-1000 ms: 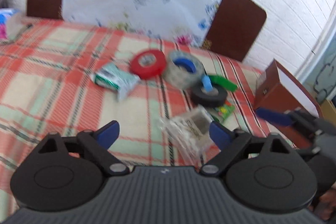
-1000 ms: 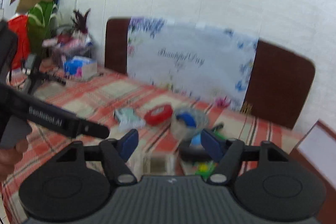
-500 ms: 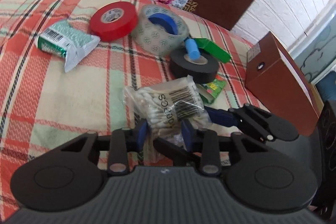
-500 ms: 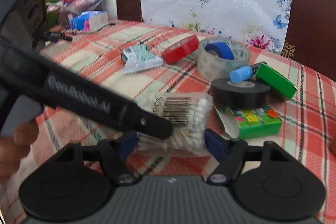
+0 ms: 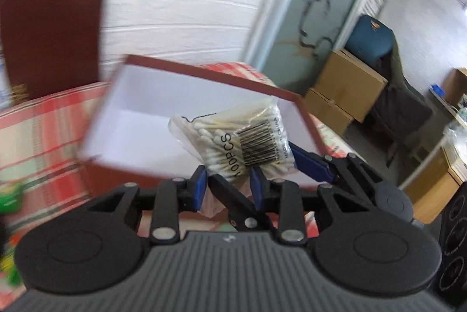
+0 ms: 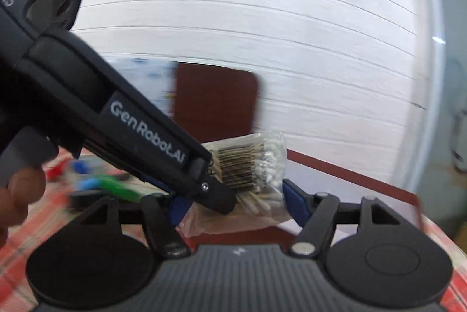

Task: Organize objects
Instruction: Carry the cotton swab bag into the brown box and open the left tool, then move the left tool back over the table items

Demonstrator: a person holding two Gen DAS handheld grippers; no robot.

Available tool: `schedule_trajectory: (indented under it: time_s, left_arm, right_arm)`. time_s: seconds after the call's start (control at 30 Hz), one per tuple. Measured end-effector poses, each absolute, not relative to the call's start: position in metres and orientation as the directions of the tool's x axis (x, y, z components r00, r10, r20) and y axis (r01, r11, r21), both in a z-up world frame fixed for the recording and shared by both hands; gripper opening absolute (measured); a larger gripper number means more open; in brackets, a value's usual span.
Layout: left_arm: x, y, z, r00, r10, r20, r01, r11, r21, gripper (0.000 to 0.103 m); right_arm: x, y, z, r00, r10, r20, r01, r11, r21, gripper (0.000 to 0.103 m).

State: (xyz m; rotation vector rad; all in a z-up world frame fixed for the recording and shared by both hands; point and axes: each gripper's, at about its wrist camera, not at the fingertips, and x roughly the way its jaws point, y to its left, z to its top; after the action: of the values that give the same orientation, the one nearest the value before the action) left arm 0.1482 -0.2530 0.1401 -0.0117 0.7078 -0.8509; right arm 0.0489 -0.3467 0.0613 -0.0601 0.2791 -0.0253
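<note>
A clear bag of cotton swabs [image 5: 242, 136] with a barcode hangs in the air over an open brown box [image 5: 204, 72] with a white inside. My left gripper [image 5: 229, 176] is shut on the bag's lower end. My right gripper [image 6: 236, 199] spans the bag [image 6: 248, 163] across its width, with a blue pad touching each side. One of its fingers [image 5: 309, 163] shows at the bag's right edge in the left wrist view. The left gripper's body [image 6: 146, 131] crosses the right wrist view from the upper left. The box's rim [image 6: 350, 180] lies just beyond the bag.
The box stands on a red plaid tablecloth [image 5: 43, 136]. Blurred green and blue items [image 6: 116, 186] lie on the table to the left. A brown chair back [image 5: 49, 28] stands against the white wall. Cardboard boxes [image 5: 347, 87] and a black speaker [image 5: 455, 239] are off to the right.
The left gripper closed on the swab bag and lifted it off the table. Both grippers then swung right with the bag to above the open box.
</note>
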Motion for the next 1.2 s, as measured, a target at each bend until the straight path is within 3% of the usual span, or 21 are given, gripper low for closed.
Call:
schedule_trajectory:
  time_s: [0.17, 0.27, 0.5, 0.63, 0.77, 0.9, 1.0, 1.07, 1.2]
  left_arm:
    - [0.161, -0.328, 0.130, 0.427, -0.663, -0.615, 0.725, 0.657, -0.205, 0.035]
    - [0.161, -0.329, 0.120, 0.439, -0.625, -0.645, 0.712, 0.680, -0.174, 0.035]
    - [0.138, -0.274, 0.133, 0.540, -0.599, -0.591, 0.659, 0.738, -0.145, 0.038]
    - [0.124, -0.224, 0.146, 0.616, -0.546, -0.568, 0.596, 0.794, -0.117, 0.043]
    - [0.124, -0.183, 0.137, 0.690, -0.378, -0.617, 0.459, 0.888, -0.032, 0.045]
    - [0.129, -0.134, 0.112, 0.695, -0.214, -0.686, 0.308, 0.951, 0.016, 0.045]
    - [0.133, -0.095, 0.095, 0.684, -0.126, -0.719, 0.217, 0.975, 0.036, 0.045]
    - [0.130, -0.070, 0.084, 0.674, -0.086, -0.734, 0.160, 0.987, 0.031, 0.045]
    - [0.125, -0.030, 0.070, 0.678, -0.014, -0.735, 0.071, 0.996, 0.046, 0.045]
  right_arm:
    - [0.066, -0.418, 0.052, 0.939, -0.139, -0.316, 0.162, 0.986, 0.047, 0.073]
    - [0.065, -0.427, 0.044, 0.942, -0.153, -0.299, 0.186, 0.979, 0.086, 0.092]
    - [0.037, -0.386, 0.038, 0.974, -0.095, -0.205, 0.115, 0.990, 0.086, 0.093]
    - [0.021, -0.348, 0.044, 0.977, -0.006, -0.214, 0.019, 0.998, 0.063, 0.093]
    - [0.019, -0.313, 0.038, 0.942, 0.115, -0.316, -0.088, 0.991, 0.097, 0.093]
    - [0.027, -0.279, 0.019, 0.840, 0.235, -0.489, -0.172, 0.970, 0.172, 0.092]
    - [0.029, -0.255, 0.002, 0.763, 0.265, -0.590, -0.198, 0.964, 0.177, 0.086]
    - [0.027, -0.239, -0.004, 0.733, 0.262, -0.627, -0.223, 0.964, 0.142, 0.082]
    - [0.019, -0.215, -0.009, 0.724, 0.231, -0.650, -0.250, 0.966, 0.065, 0.082]
